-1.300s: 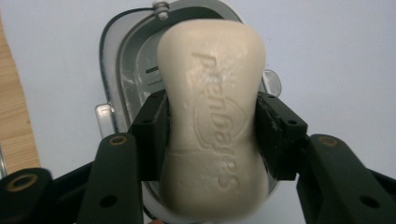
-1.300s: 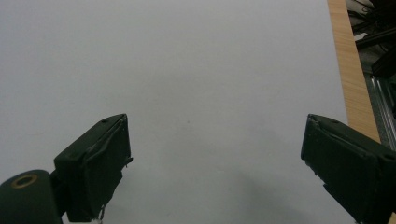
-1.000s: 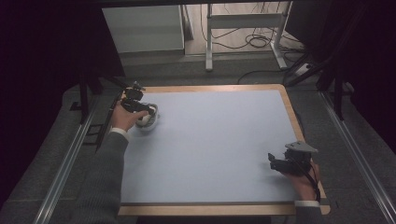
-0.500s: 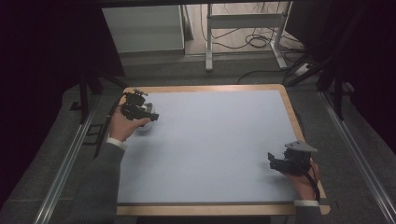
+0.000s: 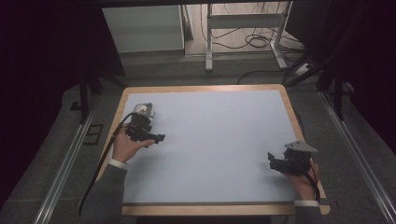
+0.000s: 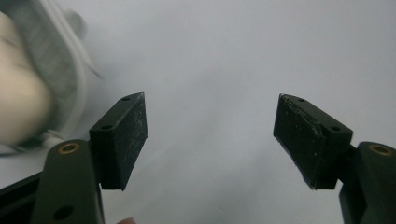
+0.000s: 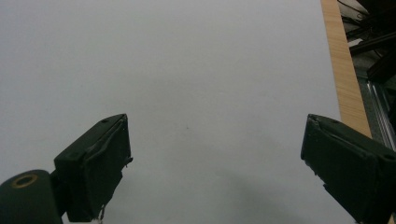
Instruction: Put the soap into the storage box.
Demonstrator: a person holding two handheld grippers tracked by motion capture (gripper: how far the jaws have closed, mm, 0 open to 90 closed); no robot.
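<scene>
A small white and grey round object rests on the pale blue mat near its far left corner. In the left gripper view it is a blurred cream shape outside the left jaw. My left gripper lies just on the near side of the object; its jaws have just been opening and stand open over bare mat with nothing between them. My right gripper rests near the mat's near right corner, open, with nothing between its jaws.
The mat lies on a wooden-edged table. Metal rails run along both sides. Beyond the far edge stand a white cabinet and a metal frame with cables on the floor.
My left gripper has let go of the white object and drawn back toward the person, its jaws spreading wider. The object stays by the far left corner. The right gripper has not moved.
</scene>
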